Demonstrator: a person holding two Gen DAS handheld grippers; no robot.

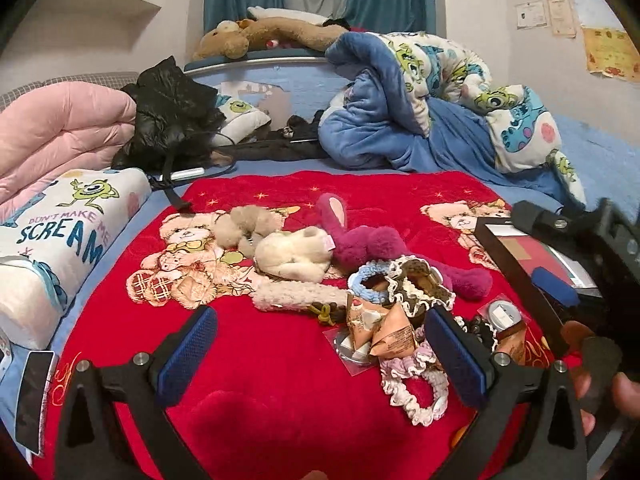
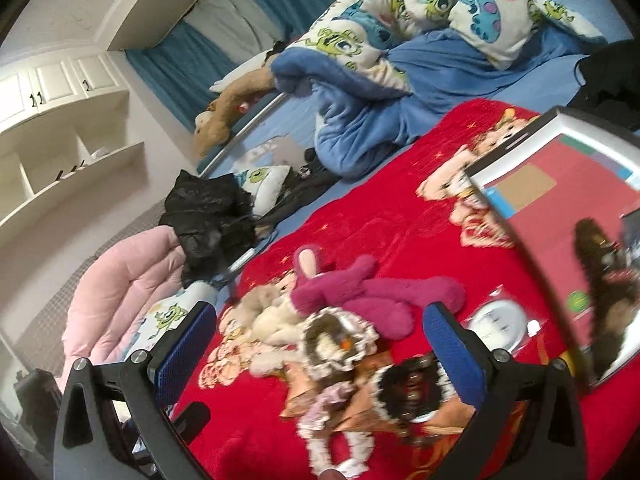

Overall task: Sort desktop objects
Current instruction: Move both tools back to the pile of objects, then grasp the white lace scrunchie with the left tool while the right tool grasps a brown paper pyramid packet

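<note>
Hovering both claws wide open, empty, over the scrunchie pile (image 1: 404,292) on the red blanket (image 1: 260,360).
Watch it: your right claw (image 2: 320,344) could snag several tangled scrunchies; left claw (image 1: 320,344) may catch the snack packet (image 1: 384,328).

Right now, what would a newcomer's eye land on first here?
The bright red blanket printed with teddy bears covers the near bed. On it sits a magenta plush beside a cream plush, with frilly scrunchies heaped just in front.
</note>
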